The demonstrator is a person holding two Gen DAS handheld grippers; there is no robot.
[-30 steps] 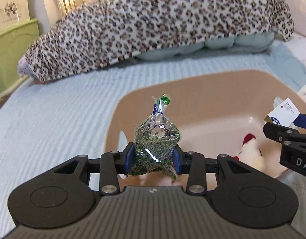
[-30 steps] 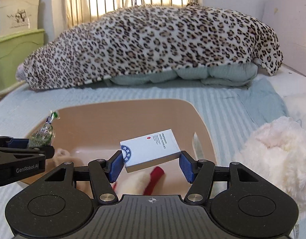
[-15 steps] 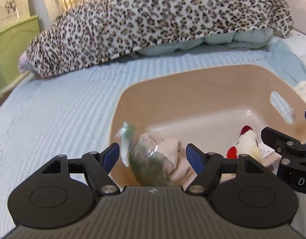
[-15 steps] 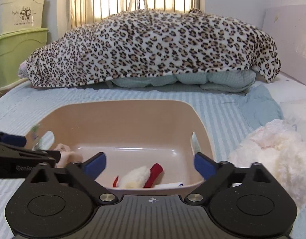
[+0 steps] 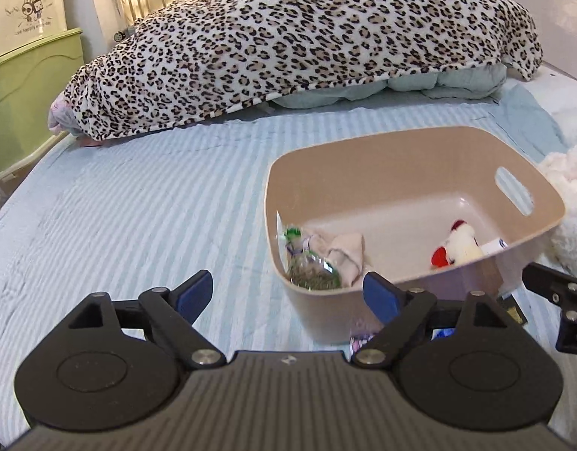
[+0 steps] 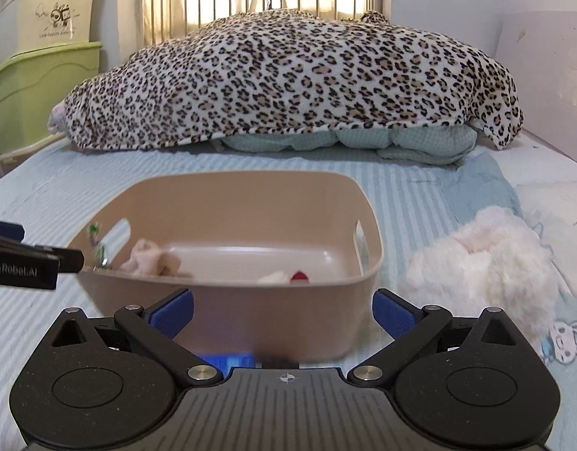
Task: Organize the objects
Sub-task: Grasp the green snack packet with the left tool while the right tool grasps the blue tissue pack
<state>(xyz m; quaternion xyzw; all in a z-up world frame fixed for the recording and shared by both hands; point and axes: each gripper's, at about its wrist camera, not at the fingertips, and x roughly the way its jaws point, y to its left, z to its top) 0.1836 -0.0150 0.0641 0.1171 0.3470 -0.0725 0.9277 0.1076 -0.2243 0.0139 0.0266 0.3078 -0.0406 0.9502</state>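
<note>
Although four things already lie in the beige plastic basket (image 5: 382,158), the one piece clearly outside it is the fluffy cream plush (image 6: 487,259), heaped on the striped bedsheet (image 5: 138,203) just right of the basket's right wall. It looks light, soft and squashy, so it should give under the pads and not slip or break; a deep pinch into a thick fold near the top of the heap seems the safest hold, since a shallow nip might only pull at loose pile. Inside the basket I count one clear bag of green dried herbs (image 5: 313,272) at the near left corner, one pale pink cloth (image 5: 345,250) touching it, one small white-and-red plush toy (image 5: 455,246) toward the right, and one white card box (image 5: 495,244) just beyond that toy. Something blue and blurred lies on the sheet at the basket's near foot; what it is cannot be told. Both tools hang just near of the basket: the left gripper (image 5: 286,293) spread wide and empty, the right gripper (image 6: 283,310) likewise spread, holding nothing. One leopard-print blanket (image 6: 288,82) covers the far bedding.
</note>
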